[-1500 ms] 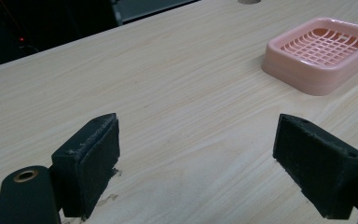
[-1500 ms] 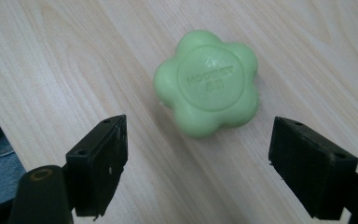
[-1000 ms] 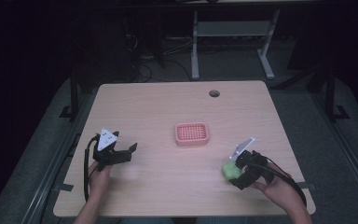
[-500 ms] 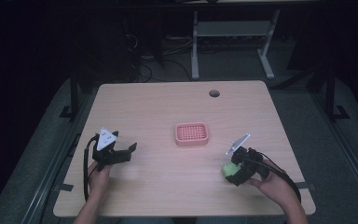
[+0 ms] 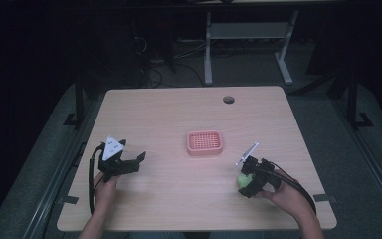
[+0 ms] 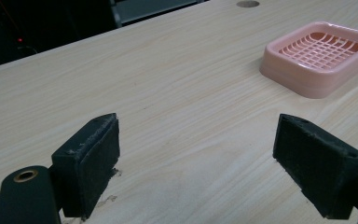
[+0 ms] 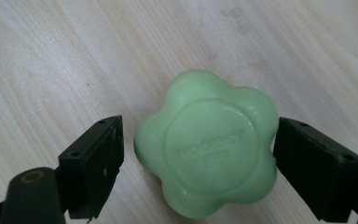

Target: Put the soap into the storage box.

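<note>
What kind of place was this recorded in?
Probably a lab or workshop: a bare wooden table with a cable hole, loose cables on the dark floor, and a metal stand behind.

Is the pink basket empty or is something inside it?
Empty. The pink basket shows only its bare grid floor, and the green soap lies apart on the table.

Dim high view, dark surroundings, evenly lit table [image 5: 179, 109], gripper views bright, sharp

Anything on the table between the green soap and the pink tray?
Nothing: in the high view only bare wood lies between the green soap, flanked by the right tool, and the pink tray.
</note>
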`<control>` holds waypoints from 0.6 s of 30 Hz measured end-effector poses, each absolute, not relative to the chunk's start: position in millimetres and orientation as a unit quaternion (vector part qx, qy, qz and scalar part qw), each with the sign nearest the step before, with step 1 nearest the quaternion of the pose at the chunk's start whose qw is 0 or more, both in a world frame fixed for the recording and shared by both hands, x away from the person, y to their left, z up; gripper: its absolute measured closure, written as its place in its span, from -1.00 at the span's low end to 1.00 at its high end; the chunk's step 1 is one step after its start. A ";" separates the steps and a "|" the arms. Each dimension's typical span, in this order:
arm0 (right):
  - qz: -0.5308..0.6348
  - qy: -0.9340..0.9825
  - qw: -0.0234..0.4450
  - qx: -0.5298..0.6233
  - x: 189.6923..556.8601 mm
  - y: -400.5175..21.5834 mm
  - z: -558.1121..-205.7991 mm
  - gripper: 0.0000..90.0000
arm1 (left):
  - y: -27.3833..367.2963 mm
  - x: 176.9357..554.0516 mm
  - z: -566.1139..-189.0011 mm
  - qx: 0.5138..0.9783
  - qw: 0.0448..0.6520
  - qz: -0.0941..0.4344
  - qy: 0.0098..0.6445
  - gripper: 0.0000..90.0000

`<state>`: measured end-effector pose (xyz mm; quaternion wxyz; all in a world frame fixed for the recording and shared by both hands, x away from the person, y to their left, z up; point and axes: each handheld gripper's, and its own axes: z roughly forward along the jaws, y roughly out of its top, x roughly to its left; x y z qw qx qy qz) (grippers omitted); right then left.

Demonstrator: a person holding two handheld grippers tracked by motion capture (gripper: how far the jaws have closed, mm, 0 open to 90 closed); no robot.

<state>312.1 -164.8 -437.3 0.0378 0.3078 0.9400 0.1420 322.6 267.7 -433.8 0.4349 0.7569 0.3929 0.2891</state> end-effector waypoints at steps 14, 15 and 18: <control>0.112 0.942 0.037 0.314 316.3 -160.3 -443.8 -0.51 | 269.5 322.4 -432.5 0.755 0.436 0.290 0.394 -0.68; 0.112 0.942 0.037 0.315 316.3 -160.4 -444.0 -0.50 | 269.3 322.4 -432.5 0.755 0.437 0.290 0.395 -0.68; 0.117 0.940 0.036 0.318 315.9 -160.7 -444.5 -0.48 | 269.1 322.5 -432.5 0.756 0.436 0.290 0.393 -0.68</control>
